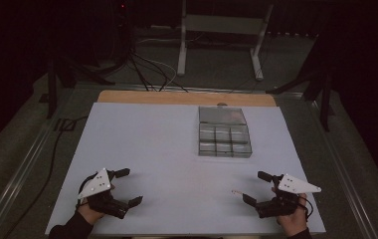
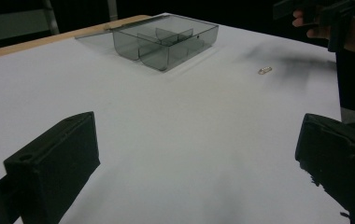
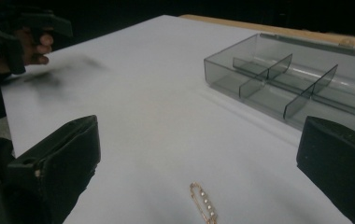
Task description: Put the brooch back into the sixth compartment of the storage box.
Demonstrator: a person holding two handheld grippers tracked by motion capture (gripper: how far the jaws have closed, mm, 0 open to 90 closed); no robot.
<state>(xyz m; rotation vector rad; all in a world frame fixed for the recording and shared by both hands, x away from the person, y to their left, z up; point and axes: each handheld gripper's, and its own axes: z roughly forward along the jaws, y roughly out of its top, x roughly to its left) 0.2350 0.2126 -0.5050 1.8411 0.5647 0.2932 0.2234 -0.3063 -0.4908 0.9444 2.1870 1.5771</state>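
No brand, label or legible writing anywhere on the grippers, box or table

Small gold pin set with a row of pearls (image 3: 203,201) flat on the white table sheet (image 1: 142,149), just ahead of the right gripper (image 1: 254,188), between its two jaws but touching neither; jaws spread wide, nothing gripped. Same pin a pale fleck in the high view (image 1: 236,191), a tiny bright speck near the far edge in the left gripper view (image 2: 265,70)

Left gripper (image 1: 129,186) at the near left of the sheet, well apart from the pin; jaws likewise spread wide, bare sheet between them

Smoked clear plastic compartment box (image 1: 224,132) toward the far right of the sheet, lid open and lying back, dividers visible, compartments apparently holding nothing. Well apart from both grippers; open sheet between pin and box

Strip of bare wooden tabletop (image 1: 187,97) past the sheet's far edge. Beyond, a white metal stand (image 1: 222,30) and black cables (image 1: 147,69) on the floor, dim

Pearl detail legible in the right gripper view; six-cell layout of the box clearest from above
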